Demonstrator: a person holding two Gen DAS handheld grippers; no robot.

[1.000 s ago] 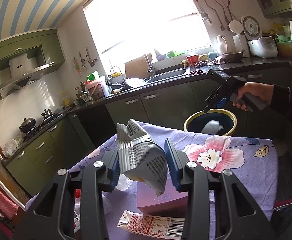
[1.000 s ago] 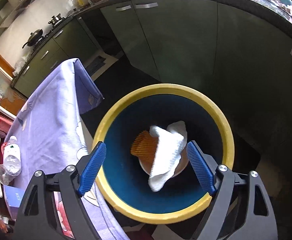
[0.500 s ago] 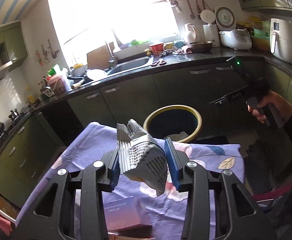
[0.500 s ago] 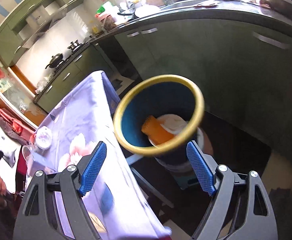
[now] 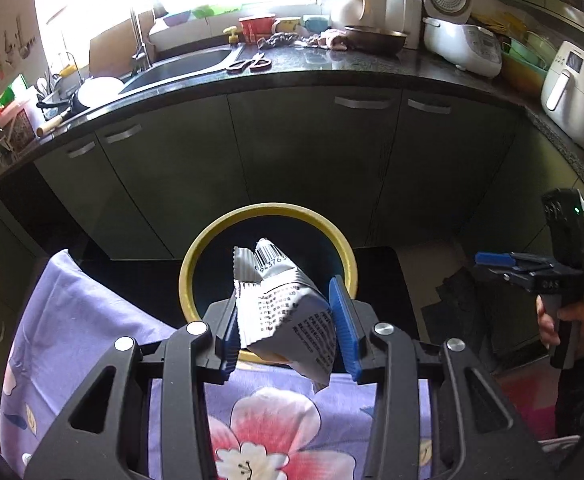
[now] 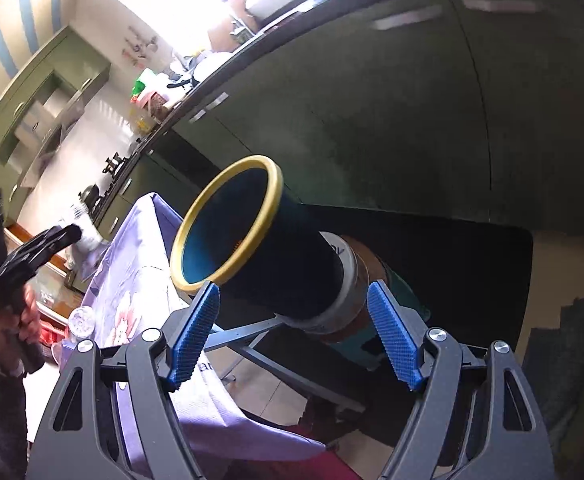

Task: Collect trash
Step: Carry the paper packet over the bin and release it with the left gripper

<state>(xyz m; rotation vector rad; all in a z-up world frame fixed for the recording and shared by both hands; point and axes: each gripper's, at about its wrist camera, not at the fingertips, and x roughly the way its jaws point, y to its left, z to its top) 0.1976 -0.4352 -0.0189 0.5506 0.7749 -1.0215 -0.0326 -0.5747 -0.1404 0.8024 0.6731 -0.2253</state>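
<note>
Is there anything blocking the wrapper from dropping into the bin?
Nothing visible. The left gripper holds the wrapper at the bin's open mouth, and the right gripper stays off to the side.

- A barcode with the digits "943763" beneath it is printed near the top of the silver wrapper [image 5: 283, 312].
- Dense small print covers the wrapper's face but cannot be read.
- Faint characters resembling "OAS" are marked on the right tool [image 5: 508, 264]; they cannot be read with certainty.
</note>
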